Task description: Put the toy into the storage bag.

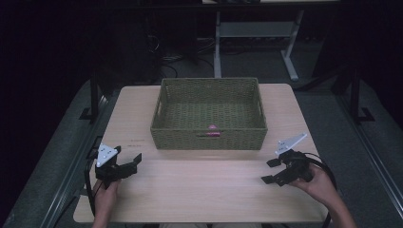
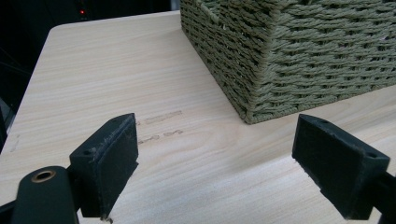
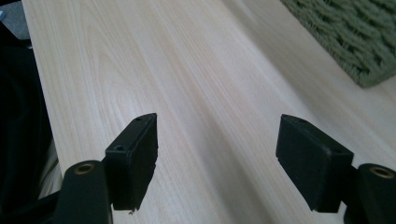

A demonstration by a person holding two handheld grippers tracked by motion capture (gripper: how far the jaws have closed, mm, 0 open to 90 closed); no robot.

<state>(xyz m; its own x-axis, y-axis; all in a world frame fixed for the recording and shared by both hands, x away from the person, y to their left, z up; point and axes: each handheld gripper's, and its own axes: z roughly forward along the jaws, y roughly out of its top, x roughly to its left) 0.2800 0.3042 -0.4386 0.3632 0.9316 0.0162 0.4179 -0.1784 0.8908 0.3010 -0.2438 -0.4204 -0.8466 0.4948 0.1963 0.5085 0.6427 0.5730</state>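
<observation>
Basket (image 1: 209, 137) sits at the far middle of my tabletop (image 1: 199, 185), a rectangular tub of green woven cord with straight walls and a cut-out handle at each short end. From above I see a small pink thing (image 1: 212, 127) lying on its floor against the near wall; below it, on the outside of that wall, a thin pink-red strip (image 1: 209, 135) shows, and I cannot tell what either is. In the left claw view the weave reads as tight horizontal braids wrapping a squared corner (image 2: 261, 79), the base resting flat on the wood.

My tabletop is pale wood grain with rounded corners, and faint smudged marks (image 2: 161, 126) lie near the basket's left corner.

My left claw (image 1: 127, 161) hovers at the near left, jaws spread wide, blocky black pads with nothing between them. My right claw (image 1: 270, 171) is at the near right, well apart from the basket, jaws likewise wide apart and empty. Each carries a grey three-cornered plate (image 1: 105, 154).
</observation>
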